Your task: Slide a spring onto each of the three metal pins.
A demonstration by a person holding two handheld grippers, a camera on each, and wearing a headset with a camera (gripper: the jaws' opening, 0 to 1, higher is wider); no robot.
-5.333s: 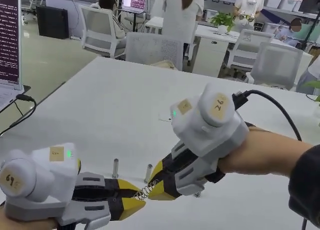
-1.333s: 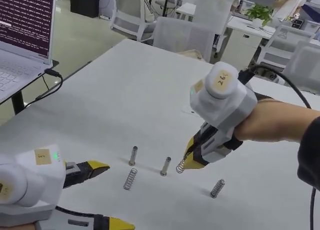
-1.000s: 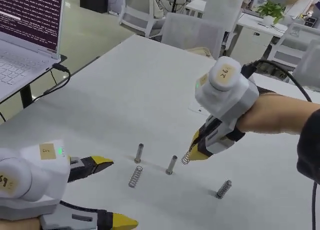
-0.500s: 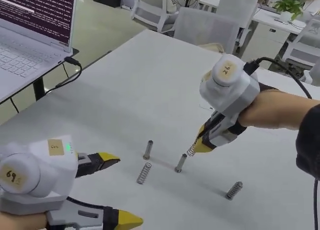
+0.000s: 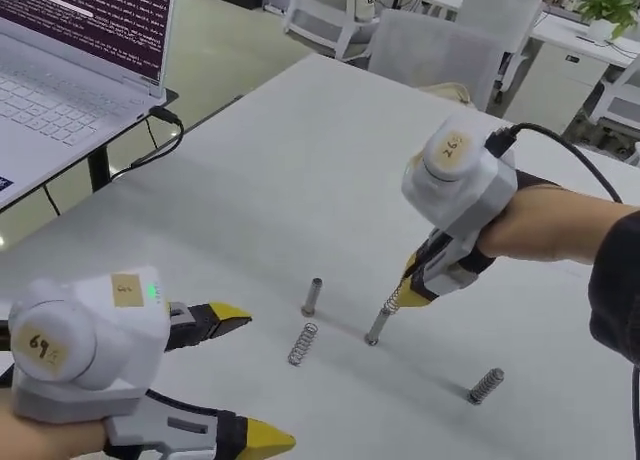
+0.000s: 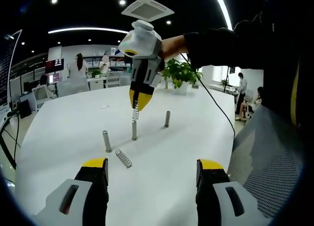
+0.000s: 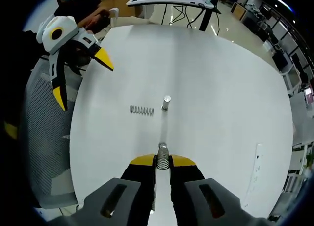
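My right gripper (image 5: 413, 296) is shut on the upper end of a small spring (image 5: 393, 301). The spring hangs tilted, and its lower end meets the top of an upright metal pin (image 5: 377, 326). A second pin (image 5: 312, 296) stands bare to the left. One loose spring (image 5: 302, 343) lies in front of that pin, and another (image 5: 486, 385) lies off to the right. My left gripper (image 5: 255, 378) is open near the table's front edge, with nothing between its jaws. In the left gripper view the held spring (image 6: 135, 114) hangs above its pin (image 6: 134, 130). In the right gripper view the spring (image 7: 163, 161) is pinched between the jaws.
An open laptop (image 5: 70, 70) sits on a stand at the left, with a cable (image 5: 165, 130) hanging beside the white table (image 5: 300, 170). Office chairs (image 5: 430, 55) stand beyond the far edge.
The right gripper has carried the spring leftward and down, from beside the pin to over its top. The left gripper stays open. The head camera has shifted.
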